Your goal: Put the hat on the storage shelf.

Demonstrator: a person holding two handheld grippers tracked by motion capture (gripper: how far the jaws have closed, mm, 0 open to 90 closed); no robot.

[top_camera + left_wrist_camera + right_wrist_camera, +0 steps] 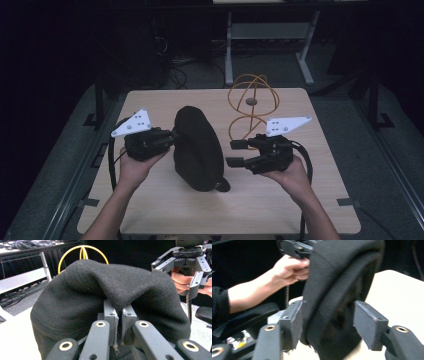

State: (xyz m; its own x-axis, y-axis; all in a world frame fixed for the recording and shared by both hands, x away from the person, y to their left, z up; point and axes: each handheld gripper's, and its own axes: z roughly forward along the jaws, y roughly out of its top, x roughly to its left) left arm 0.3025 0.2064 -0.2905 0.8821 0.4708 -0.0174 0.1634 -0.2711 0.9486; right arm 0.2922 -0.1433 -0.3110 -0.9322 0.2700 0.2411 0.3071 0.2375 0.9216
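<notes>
- Clamping a fold of the black knit hat (197, 147), the left tongs (120, 315) are clenched on its left side, and the hat hangs between both tongs over the middle of the worktop (165, 210).
- The right tongs (329, 323) stand released, pads apart on either side of the hat's lower edge.
- A yellow wire stand (250, 102) sits near the far edge behind them; bare worktop lies toward the near edge.

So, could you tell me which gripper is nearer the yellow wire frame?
Right. The right gripper sits just below the yellow wire frame; the left gripper is across the black hat.
</notes>
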